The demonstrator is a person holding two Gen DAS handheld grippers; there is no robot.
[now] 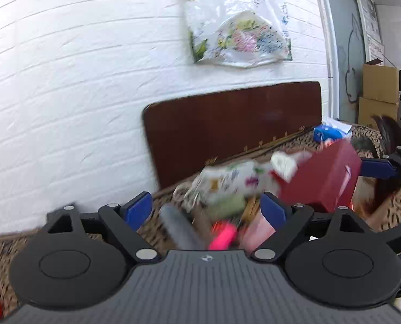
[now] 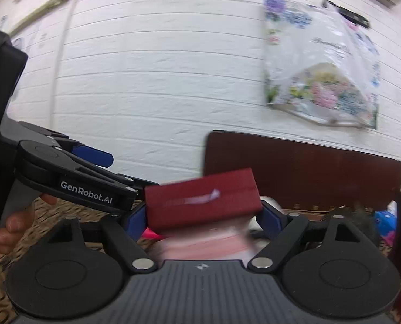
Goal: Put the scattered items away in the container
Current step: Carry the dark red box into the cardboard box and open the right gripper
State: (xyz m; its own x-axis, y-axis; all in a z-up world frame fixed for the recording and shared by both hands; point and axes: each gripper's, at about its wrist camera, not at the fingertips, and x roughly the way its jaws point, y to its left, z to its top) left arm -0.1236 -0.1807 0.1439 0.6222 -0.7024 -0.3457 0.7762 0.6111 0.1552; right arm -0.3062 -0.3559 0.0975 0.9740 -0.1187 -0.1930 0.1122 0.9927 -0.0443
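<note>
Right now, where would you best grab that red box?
Take the red box by its two end faces, coming at its long side, as the right gripper does. Those faces look flat and parallel, and the box just fits between the fingers.

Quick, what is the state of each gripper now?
Left gripper: jaws wide, clutter between is blurred; cannot be told.
Right gripper: closed on the red box.

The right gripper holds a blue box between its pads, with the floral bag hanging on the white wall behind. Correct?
Not quite: the box is dark red, not blue, as the right wrist view shows. It does sit between the right gripper pads, with the floral bag on the wall behind.
</note>
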